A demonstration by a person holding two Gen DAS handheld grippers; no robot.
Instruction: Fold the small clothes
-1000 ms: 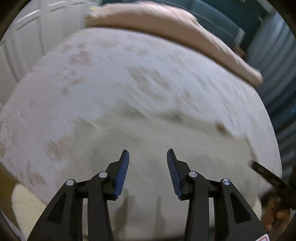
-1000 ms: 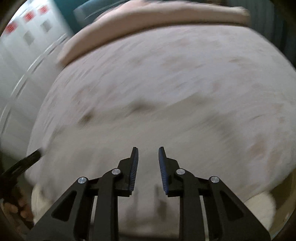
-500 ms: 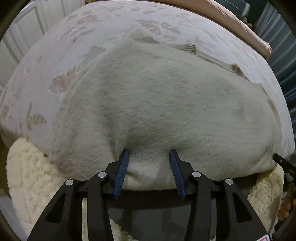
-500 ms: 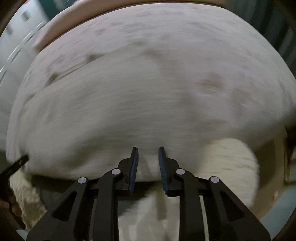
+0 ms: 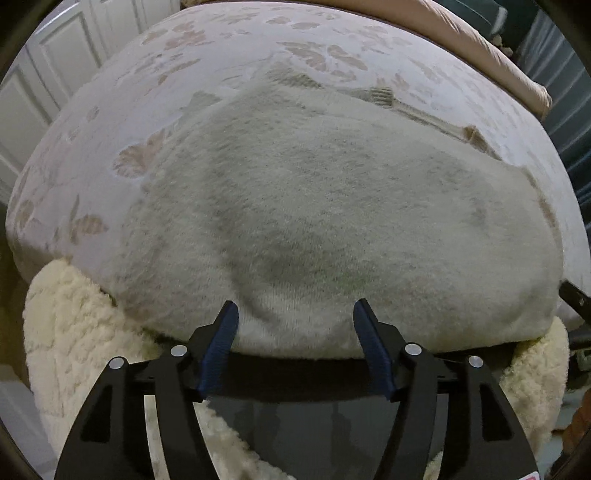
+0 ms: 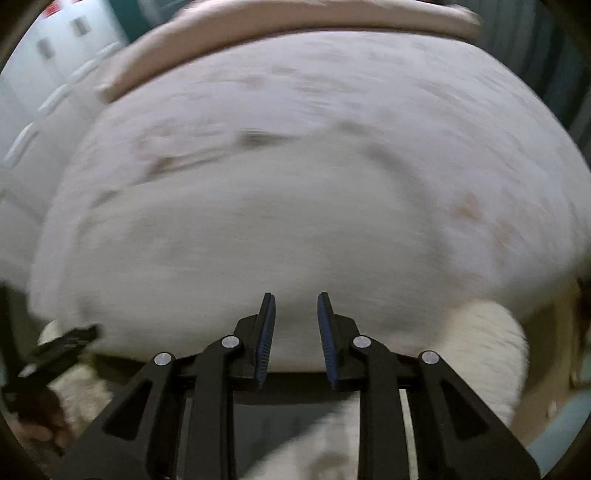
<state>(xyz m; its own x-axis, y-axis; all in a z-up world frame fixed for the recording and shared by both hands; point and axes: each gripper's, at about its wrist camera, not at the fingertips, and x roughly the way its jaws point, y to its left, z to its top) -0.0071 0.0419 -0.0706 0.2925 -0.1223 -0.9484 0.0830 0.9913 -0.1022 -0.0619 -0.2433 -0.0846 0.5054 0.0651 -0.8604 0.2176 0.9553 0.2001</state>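
Grey knit garment [image 5: 332, 206] unmoved; left gripper [image 5: 295, 314] spread wider, right gripper [image 6: 293, 301] narrow, empty.

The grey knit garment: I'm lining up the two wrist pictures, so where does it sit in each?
Left wrist: the grey knit garment fills the centre, its near hem between the open left gripper fingers.
Right wrist: blurred, centre and lower left, just past the right gripper.
Shared landmark: the peach pillow along the bed's far edge.
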